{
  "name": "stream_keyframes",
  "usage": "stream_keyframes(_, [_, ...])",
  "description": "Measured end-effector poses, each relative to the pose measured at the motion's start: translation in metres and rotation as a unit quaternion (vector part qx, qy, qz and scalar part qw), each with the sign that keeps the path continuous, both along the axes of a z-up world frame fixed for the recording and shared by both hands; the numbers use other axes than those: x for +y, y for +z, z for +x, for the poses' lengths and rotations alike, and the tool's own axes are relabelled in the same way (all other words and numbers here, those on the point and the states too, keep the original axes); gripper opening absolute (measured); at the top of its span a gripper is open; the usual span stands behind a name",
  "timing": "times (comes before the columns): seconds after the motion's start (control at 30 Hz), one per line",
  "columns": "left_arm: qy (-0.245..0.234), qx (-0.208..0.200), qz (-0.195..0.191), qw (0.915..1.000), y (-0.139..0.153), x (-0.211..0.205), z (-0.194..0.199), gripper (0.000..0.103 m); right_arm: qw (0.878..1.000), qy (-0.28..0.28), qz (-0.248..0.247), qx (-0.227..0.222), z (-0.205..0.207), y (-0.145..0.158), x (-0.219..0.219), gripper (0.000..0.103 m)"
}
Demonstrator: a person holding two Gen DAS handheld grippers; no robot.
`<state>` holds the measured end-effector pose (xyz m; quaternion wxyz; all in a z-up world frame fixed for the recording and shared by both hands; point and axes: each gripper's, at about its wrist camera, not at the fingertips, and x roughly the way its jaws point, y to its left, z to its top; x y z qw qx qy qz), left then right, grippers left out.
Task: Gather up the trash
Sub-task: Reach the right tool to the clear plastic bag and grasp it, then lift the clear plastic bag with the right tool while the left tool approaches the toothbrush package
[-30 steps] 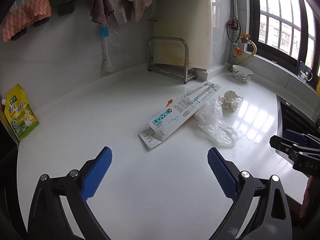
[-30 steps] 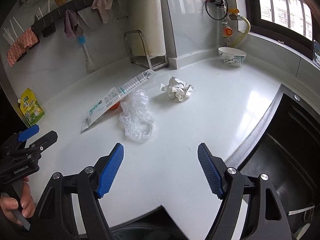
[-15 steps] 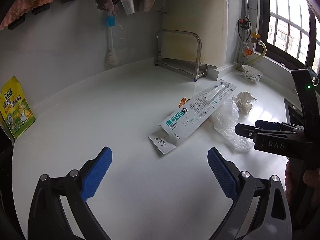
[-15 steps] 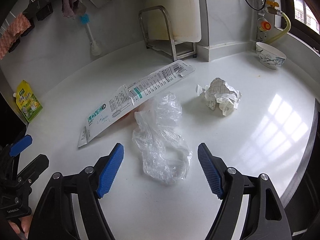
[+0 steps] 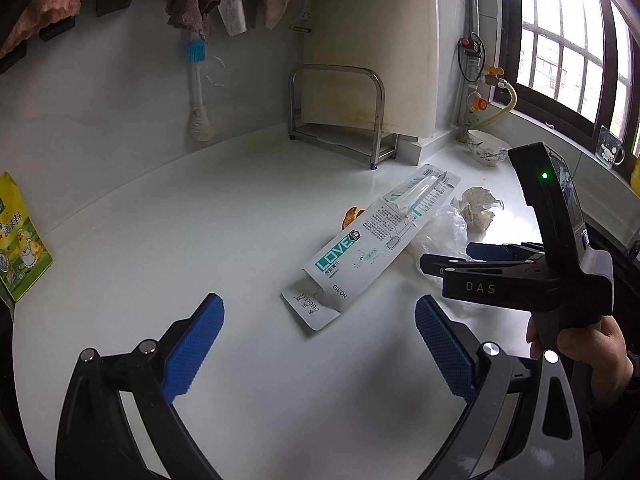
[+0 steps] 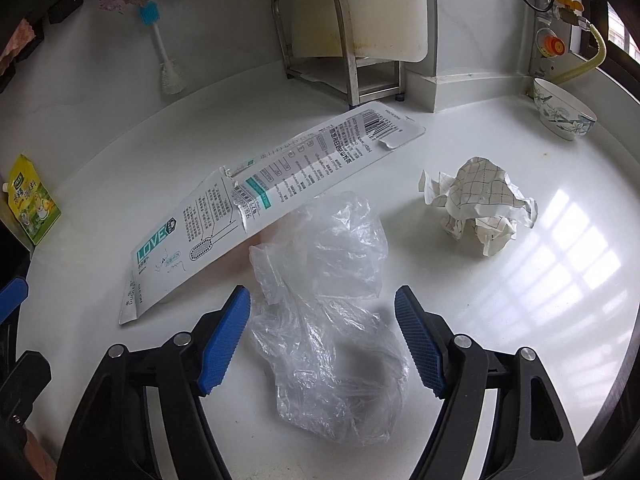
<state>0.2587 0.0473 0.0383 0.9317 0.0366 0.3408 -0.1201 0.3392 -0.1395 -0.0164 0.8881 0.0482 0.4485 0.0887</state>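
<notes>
Now right gripper (image 6: 322, 336) closing, straddling plastic bag (image 6: 328, 320)

Window light is being reflected by the glossy white tabletop (image 6: 520, 280). Thin clear crinkled plastic is being shown by the bag (image 6: 332, 320), creased checked paper by the wad (image 6: 480, 208), printed card by the package (image 6: 260, 200), brushed metal by the rack (image 6: 344, 40).

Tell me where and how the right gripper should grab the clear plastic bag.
Pinch the bunched, raised middle of the clear plastic bag, coming from above and the near side. It already lies between the open right gripper, whose jaws have just been closing; its flat thin edges offer nothing to pinch.
</notes>
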Motion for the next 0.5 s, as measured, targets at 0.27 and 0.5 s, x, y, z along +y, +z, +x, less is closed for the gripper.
stream_keyframes(0.27, [-0.044, 0.018, -0.014, 0.9988, -0.013, -0.017, 0.024, 0.095, 1.0, 0.024, -0.001, -0.003, -0.011, 0.002, -0.001, 0.015])
stream_keyframes(0.5, [-0.075, 0.02, 0.001, 0.9969, -0.021, -0.033, 0.035, 0.095, 1.0, -0.001, 0.03, 0.001, -0.041, 0.004, -0.036, 0.013])
